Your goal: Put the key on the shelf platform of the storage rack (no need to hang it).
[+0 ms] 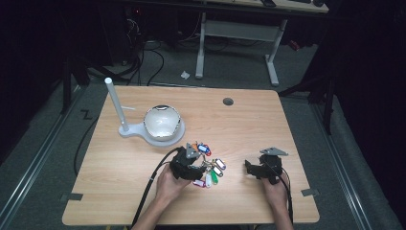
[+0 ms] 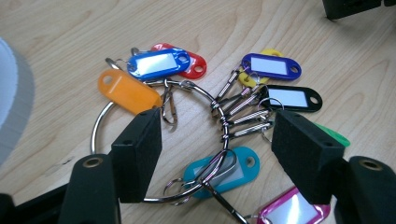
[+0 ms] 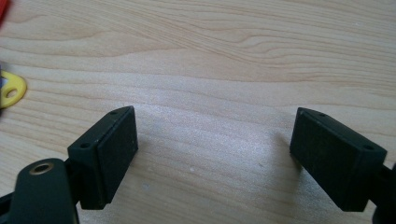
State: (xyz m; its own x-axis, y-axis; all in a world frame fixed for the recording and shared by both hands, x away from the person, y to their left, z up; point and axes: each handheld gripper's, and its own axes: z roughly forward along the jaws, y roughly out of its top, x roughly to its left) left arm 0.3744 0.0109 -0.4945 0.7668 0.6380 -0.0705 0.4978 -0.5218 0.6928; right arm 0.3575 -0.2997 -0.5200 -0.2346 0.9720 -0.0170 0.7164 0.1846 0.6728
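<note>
Both hand-held grippers were black: left hand-held gripper (image 1: 187,165), right hand-held gripper (image 1: 261,168). Blocky matte pads, brass-ringed screw holes, grey three-cornered top plates, black cables trailing toward the frame's bottom. Forearms bare, no sleeves.

Pale wood-grain table (image 2: 56,28), smooth with a soft sheen. Glossy coloured plastic key tags (image 2: 159,63) with paper-like white inserts, strung on a polished metal ring (image 2: 100,119) by shiny metal clips (image 2: 243,116). Matt black, rubbery-looking pads (image 3: 109,154).
</note>
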